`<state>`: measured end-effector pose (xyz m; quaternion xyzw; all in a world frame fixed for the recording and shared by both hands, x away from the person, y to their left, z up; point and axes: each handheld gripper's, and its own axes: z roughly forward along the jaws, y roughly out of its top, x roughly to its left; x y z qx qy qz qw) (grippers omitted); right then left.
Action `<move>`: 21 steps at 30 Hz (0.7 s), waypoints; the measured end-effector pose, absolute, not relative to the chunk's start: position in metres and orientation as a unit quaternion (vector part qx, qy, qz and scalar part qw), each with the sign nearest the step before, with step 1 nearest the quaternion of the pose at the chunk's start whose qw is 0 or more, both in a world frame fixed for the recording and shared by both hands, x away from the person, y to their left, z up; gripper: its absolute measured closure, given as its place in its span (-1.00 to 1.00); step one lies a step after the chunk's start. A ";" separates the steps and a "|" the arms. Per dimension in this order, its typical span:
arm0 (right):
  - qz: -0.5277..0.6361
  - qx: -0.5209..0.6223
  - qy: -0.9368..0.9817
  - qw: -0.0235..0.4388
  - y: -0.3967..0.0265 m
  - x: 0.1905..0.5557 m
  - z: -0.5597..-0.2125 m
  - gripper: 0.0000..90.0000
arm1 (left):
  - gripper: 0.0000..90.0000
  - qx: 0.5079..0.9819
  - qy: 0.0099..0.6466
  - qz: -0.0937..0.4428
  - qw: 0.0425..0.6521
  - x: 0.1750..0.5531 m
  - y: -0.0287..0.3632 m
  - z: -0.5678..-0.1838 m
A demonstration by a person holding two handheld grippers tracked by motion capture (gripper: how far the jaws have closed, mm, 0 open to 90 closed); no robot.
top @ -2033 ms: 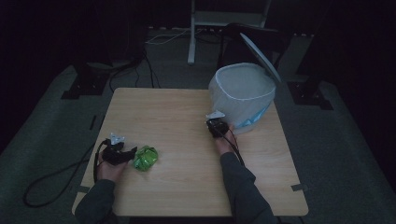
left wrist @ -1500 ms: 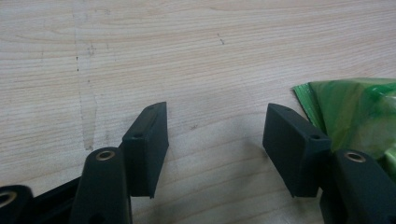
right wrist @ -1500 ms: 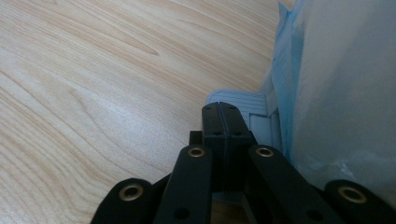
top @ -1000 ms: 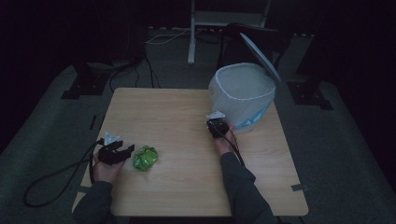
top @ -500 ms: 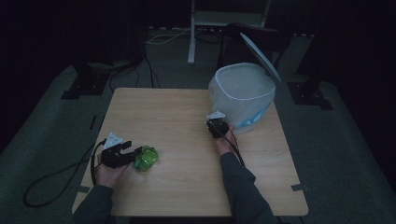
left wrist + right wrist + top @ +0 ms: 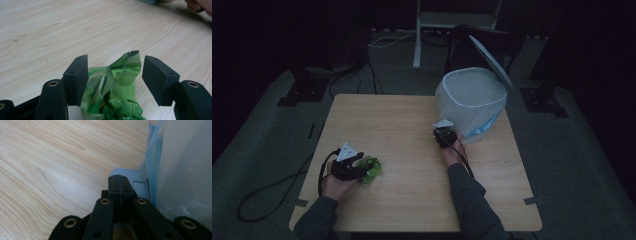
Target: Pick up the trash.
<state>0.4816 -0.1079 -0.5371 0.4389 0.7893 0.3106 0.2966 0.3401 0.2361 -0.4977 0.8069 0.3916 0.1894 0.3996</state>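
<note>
Green wrapper [image 6: 113,90] lies on the table [image 6: 412,115], well left of the bin [image 6: 472,100], crumpled, between the left gripper [image 6: 113,77] jaws, which are spread wide and not clamping. Left hand [image 6: 334,185] low on table. Right gripper [image 6: 118,185] jaws pressed together, empty, just beside the bin's base, forearm stretched forward.

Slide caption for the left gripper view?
Open left gripper straddles a crumpled green wrapper on the wooden table.

No readable text; dark marks on the green wrapper [image 6: 117,82] are perhaps print, illegible
</note>
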 end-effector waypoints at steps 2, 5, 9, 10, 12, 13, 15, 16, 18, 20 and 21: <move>0.311 0.438 0.789 0.297 -0.108 0.482 -0.537 1.00 | -0.16 0.810 0.388 0.190 0.397 0.341 0.234 -0.498; 0.311 0.438 0.790 0.296 -0.108 0.482 -0.537 1.00 | -0.14 0.817 0.384 0.191 0.387 0.347 0.229 -0.500; 0.311 0.437 0.790 0.297 -0.108 0.482 -0.537 1.00 | 0.01 0.818 0.386 0.198 0.378 0.352 0.227 -0.499; 0.311 0.437 0.790 0.297 -0.108 0.482 -0.537 1.00 | 0.08 0.819 0.386 0.198 0.375 0.353 0.227 -0.499; 0.311 0.437 0.790 0.297 -0.108 0.482 -0.537 1.00 | 0.17 0.820 0.389 0.200 0.369 0.355 0.227 -0.500; 0.311 0.437 0.790 0.297 -0.108 0.482 -0.537 1.00 | 0.22 0.820 0.391 0.199 0.368 0.356 0.227 -0.500; 0.311 0.437 0.790 0.297 -0.108 0.482 -0.537 1.00 | 0.28 0.818 0.395 0.199 0.368 0.359 0.228 -0.500; 0.312 0.437 0.790 0.297 -0.108 0.482 -0.537 1.00 | 0.31 0.816 0.397 0.198 0.370 0.361 0.229 -0.500; 0.312 0.437 0.790 0.297 -0.108 0.481 -0.537 1.00 | 0.34 0.814 0.400 0.195 0.373 0.365 0.230 -0.499; 0.312 0.437 0.790 0.297 -0.108 0.481 -0.537 1.00 | 0.34 0.816 0.398 0.192 0.373 0.369 0.230 -0.498; 0.312 0.437 0.790 0.298 -0.108 0.482 -0.537 1.00 | 0.34 0.817 0.398 0.189 0.372 0.371 0.229 -0.497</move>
